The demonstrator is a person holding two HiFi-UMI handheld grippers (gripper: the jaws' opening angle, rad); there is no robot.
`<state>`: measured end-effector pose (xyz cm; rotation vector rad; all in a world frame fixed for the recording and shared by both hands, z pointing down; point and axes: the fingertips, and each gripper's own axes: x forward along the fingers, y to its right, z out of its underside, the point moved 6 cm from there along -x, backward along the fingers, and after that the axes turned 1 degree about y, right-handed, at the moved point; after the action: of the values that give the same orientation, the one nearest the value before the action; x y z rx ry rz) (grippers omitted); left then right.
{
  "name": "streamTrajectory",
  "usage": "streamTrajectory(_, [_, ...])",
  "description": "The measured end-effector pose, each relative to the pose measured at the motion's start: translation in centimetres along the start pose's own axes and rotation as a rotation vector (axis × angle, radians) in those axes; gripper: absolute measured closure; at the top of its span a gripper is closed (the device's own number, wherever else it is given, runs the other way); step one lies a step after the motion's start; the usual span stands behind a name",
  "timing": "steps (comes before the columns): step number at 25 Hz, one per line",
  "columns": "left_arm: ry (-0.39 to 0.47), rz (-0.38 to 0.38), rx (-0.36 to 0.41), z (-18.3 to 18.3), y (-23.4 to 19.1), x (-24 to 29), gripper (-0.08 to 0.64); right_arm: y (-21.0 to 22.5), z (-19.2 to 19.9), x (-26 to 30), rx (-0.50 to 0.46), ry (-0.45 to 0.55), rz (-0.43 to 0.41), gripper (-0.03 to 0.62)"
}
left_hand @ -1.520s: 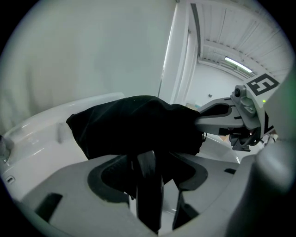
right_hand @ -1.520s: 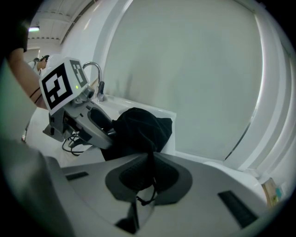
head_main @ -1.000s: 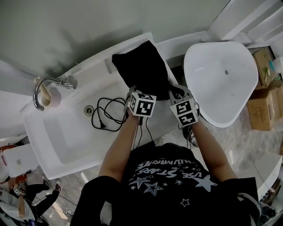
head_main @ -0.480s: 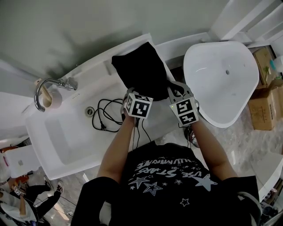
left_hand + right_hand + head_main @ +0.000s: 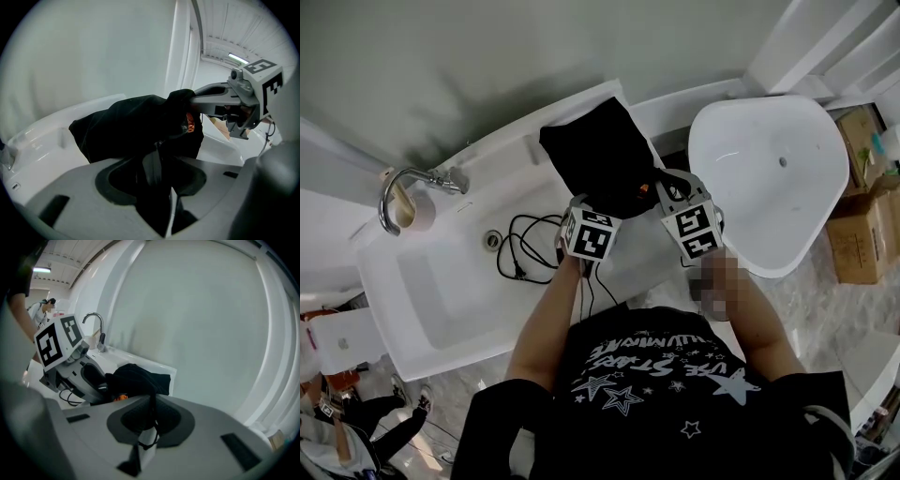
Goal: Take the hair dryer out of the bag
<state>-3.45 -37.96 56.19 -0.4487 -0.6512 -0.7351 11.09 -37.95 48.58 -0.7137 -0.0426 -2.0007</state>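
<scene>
Your right gripper (image 5: 654,190) has risen a little. Its fingers pinch the near edge of the bag (image 5: 598,155), and that edge has come up with it. The gripper's marker cube (image 5: 691,231) now sits higher and closer to the bag. Your left gripper (image 5: 158,154) has drawn slightly back toward your body. The bag itself has shifted only a trace.

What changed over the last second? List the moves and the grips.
The right tongs, shut on the edge of the bag, rose a little with it. The left tongs barely shifted and keep their grip on a dark thing at the bag's mouth; whether it is cloth or something inside, I cannot tell. Nothing was taken or let go. Bag, cord and sink stayed put.
</scene>
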Motion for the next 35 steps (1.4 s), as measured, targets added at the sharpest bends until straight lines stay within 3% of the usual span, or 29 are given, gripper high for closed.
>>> streamTrajectory(19, [-0.044,0.092,0.065,2.2,3.5,-4.0,0.359,0.1,0.6,0.5,0.013,-0.036,-0.150,0.572])
streamTrajectory(35, [-0.069,0.142,0.099,3.8,9.0,-8.4,0.359,-0.7,0.0,-1.3,0.015,-0.009,-0.187,0.572])
